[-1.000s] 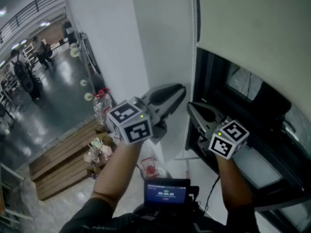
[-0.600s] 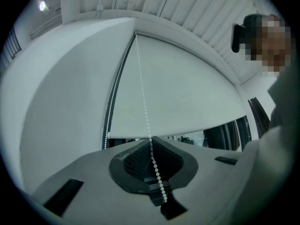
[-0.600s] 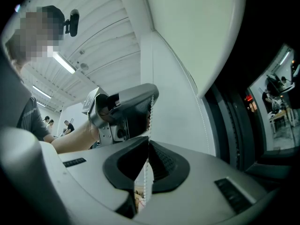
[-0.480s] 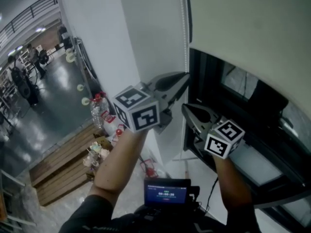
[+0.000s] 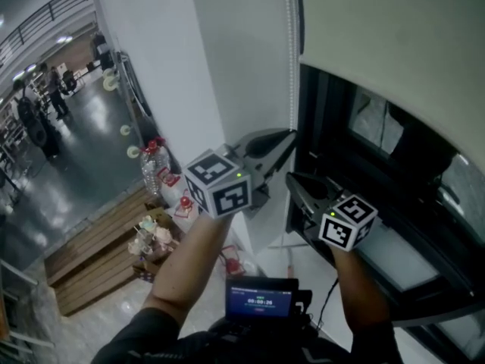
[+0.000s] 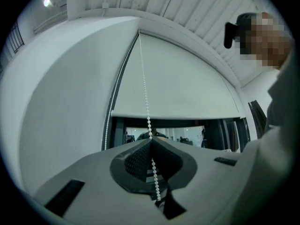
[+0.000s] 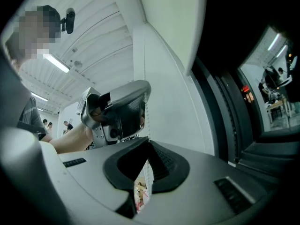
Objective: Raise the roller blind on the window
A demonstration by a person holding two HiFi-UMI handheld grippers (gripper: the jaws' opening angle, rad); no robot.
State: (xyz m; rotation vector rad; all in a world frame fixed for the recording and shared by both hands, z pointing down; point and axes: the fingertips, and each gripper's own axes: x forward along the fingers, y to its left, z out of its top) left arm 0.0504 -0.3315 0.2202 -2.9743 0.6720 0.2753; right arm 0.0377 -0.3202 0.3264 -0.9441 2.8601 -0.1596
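The roller blind (image 5: 379, 44), a smooth, matt, pale sheet with a straight bottom edge, is covering the upper part of the window (image 5: 394, 165) and leaving dark frame and glass showing below, so the raise is looking only partly done. The grey, wedge-nosed left gripper (image 5: 291, 135) is sitting just above the right gripper (image 5: 292, 179) beside the frame's left edge. The mesh-textured fingers (image 6: 136, 161) of both are clamping shut on the bead chain (image 5: 288, 51), a thin white string of small round beads running straight up the blind's left side. The step in hand is probably hauling the chain. Next, one gripper is likely needing to release and re-grip higher while the other is keeping tension, lest the slick beads slip.
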